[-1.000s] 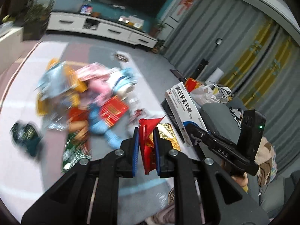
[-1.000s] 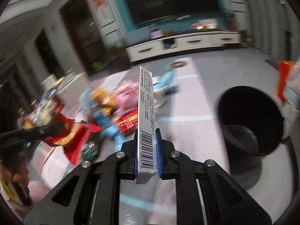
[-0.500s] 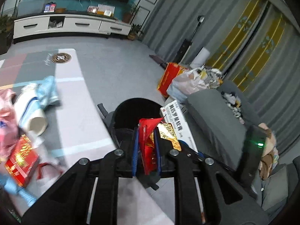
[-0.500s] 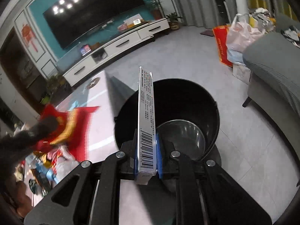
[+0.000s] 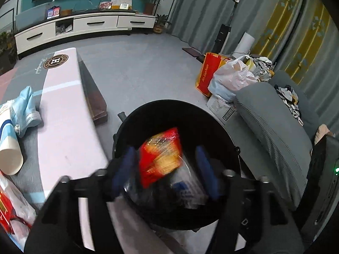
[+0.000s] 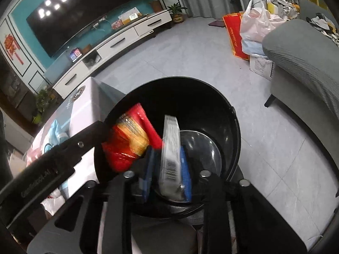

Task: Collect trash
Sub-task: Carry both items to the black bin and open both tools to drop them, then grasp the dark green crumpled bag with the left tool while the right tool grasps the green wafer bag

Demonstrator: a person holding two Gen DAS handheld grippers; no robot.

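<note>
A black trash bin stands on the floor beside the table; it also shows in the right wrist view. My left gripper is open over the bin, and a red and yellow snack wrapper falls blurred between its blue pads. The same wrapper shows in the right wrist view, just off the left gripper's tip. My right gripper is open over the bin, and the white medicine box slips loose and tilted between its pads. The box lies blurred under the wrapper in the left wrist view.
A low table with a pink and grey cover carries a blue cloth, a paper cup and more wrappers at the left. A grey sofa stands right of the bin. Bags sit on the floor beyond.
Both grippers have opened over the bin. The snack wrapper and the medicine box, held shut before, are now loose and dropping. The bin is closer and more centred.
</note>
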